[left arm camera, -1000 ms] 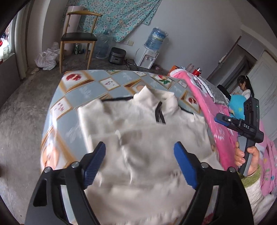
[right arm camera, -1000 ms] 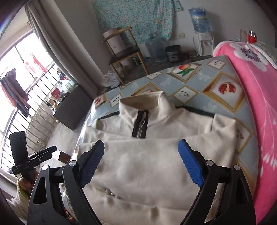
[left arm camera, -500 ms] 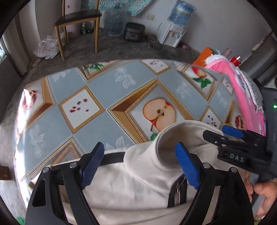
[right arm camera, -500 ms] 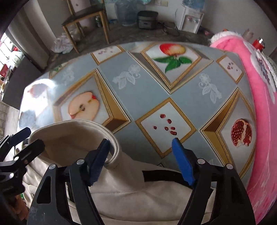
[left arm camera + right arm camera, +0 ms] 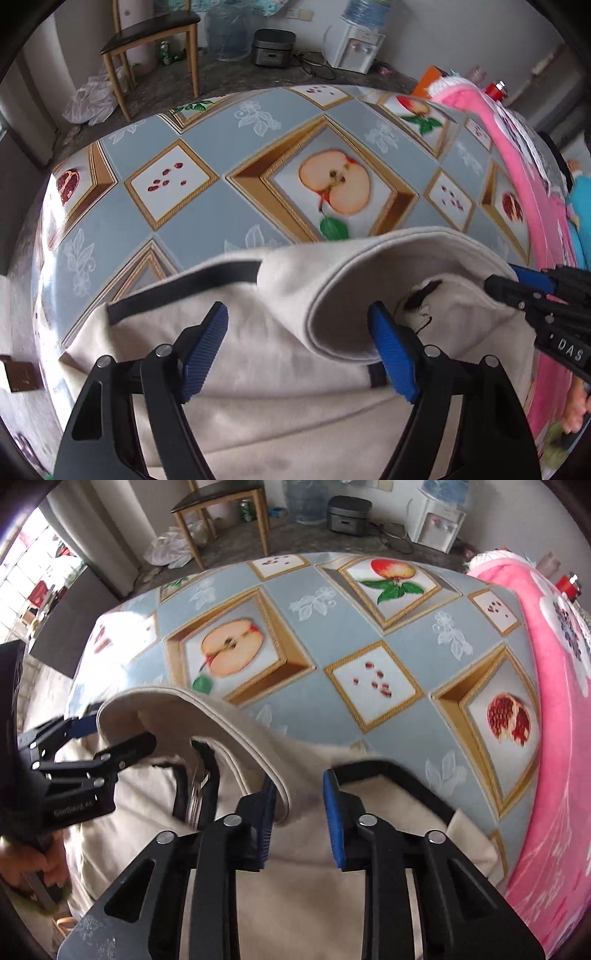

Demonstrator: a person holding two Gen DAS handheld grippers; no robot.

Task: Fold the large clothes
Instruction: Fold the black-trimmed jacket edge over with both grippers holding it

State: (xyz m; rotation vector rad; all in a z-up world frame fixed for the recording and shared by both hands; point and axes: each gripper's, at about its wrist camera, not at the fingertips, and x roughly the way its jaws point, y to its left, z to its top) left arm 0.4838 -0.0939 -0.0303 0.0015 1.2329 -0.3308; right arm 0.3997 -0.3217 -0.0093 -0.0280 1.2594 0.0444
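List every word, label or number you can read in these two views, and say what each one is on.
"DAS": white letters on the black body of the right gripper, seen in the left wrist view.
Pale lettering on the black body of the left gripper, right wrist view: too blurred to read.
Nothing else legible.

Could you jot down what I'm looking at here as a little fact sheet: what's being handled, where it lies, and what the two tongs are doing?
garment: cream zip-neck top, black trim
surface: fruit-print tablecloth
collar: standing up, open
left tongs: open, straddling the collar's edge
right tongs: narrowed, small gap, at the collar's other side
beside the table: pink blanket
background: wooden chair, water dispenser
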